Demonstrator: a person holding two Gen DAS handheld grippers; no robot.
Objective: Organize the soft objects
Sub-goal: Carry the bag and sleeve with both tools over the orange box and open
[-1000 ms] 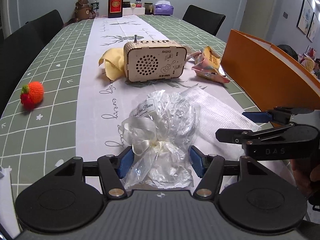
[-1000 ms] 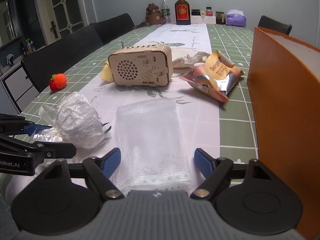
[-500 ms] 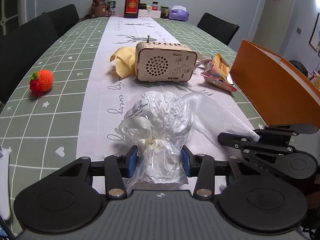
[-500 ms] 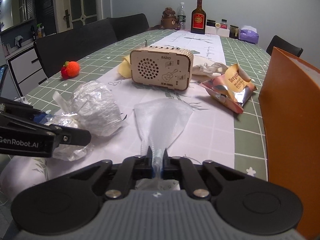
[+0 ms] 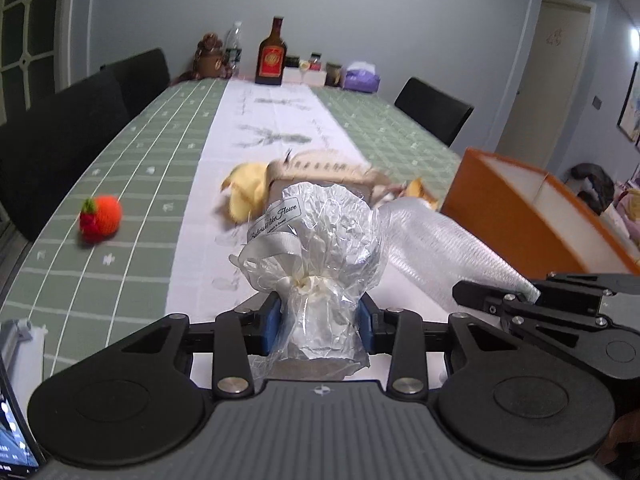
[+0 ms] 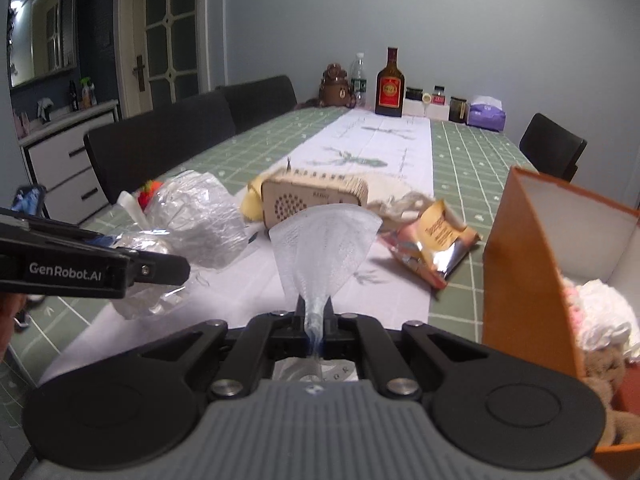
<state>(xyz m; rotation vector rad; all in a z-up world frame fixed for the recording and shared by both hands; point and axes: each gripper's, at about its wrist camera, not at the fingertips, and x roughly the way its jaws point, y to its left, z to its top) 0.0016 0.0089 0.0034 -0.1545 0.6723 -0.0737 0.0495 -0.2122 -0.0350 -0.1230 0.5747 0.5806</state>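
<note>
Two hand-held grippers are working side by side above a long worktop (image 5: pixel 132 168) covered in a green checked cloth with a white runner. The left hand-held gripper (image 5: pixel 318 322) is closing its blue pads on the gathered neck of a crinkled cellophane gift bundle (image 5: pixel 324 240), tied with a pale ribbon and bearing a script label; the bundle is sitting upright between the pads, raised in front of the camera. The right hand-held gripper (image 6: pixel 316 316) is clamped tight on the narrow end of a translucent mesh pouch (image 6: pixel 326 246), which is fanning out wide ahead of the jaws and hanging clear of the runner. In the right wrist view, an open orange box (image 6: pixel 520 264) is standing just to the right, with fluffy white and pink soft items (image 6: pixel 600 312) lying inside. Behind the held things, a wooden radio (image 6: pixel 314 196) is resting on the runner with a yellow cloth (image 5: pixel 246 186) beside it and a crumpled snack packet (image 6: pixel 432 240) between the radio and the box. A knitted strawberry (image 5: pixel 100 219) is lying well apart on the green cloth at left. Bottles and jars are lining the far end; black chairs are flanking the worktop.
</note>
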